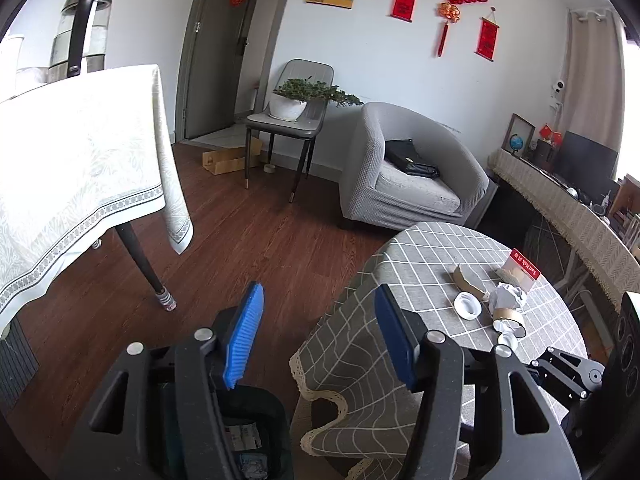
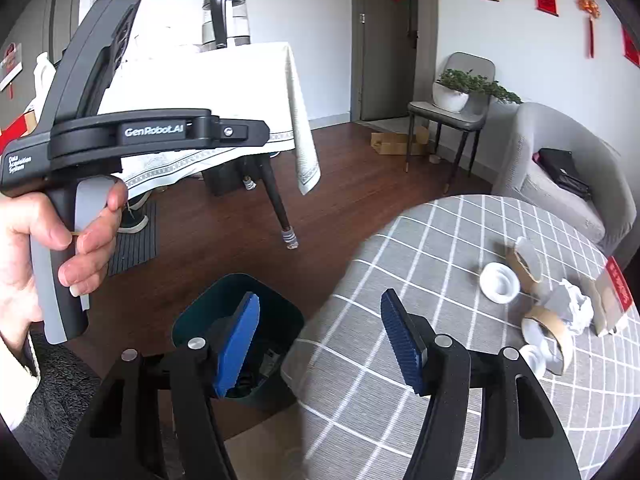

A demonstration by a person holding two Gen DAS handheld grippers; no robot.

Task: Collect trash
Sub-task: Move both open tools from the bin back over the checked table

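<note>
Trash sits clustered at the far right of the round checked counter (image 2: pixel 400 264): crumpled paper (image 2: pixel 576 308), cardboard tape rings (image 2: pixel 550 326), white plastic lids (image 2: pixel 499 282) and a red-edged package (image 2: pixel 614 300), with a dark bin (image 2: pixel 200 312) on the floor just beside the counter's left edge. Left claw (image 1: pixel 320 336) and right claw (image 2: pixel 320 340) both gape wide, holding nothing, well apart from the pile. Judgement: all of it looks light; paper is soft and will crush under a pinch anywhere, rings are stiff and best taken across the wall, lids are smooth and likely slippery, so grip at the rim.
</note>
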